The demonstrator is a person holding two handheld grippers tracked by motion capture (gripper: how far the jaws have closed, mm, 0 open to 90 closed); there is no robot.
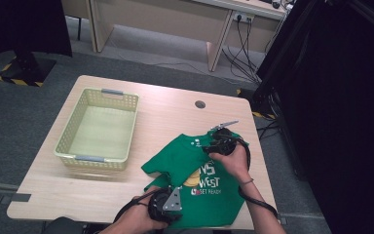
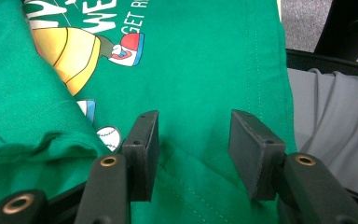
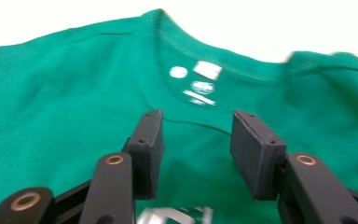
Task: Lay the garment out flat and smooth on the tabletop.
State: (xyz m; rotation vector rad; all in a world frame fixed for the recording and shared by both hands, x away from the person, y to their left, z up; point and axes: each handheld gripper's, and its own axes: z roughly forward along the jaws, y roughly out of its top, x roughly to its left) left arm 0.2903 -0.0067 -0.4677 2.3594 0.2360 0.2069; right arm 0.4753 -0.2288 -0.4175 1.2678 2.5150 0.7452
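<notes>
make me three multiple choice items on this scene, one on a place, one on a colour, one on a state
1. Where does the basket stand relative to the t-shirt in the high view?
A. left of it
B. on top of it
C. right of it

2. What colour is the t-shirt?
A. red
B. green
C. white

3. How do the right gripper jaws stand?
A. clamped on the basket
B. apart over the collar end
C. shut tight, holding a cup

Answers:
1. A, the basket sits on the table to the shirt's left.
2. B, green cloth shows in every view.
3. B, a clear gap shows between the pads.
</notes>
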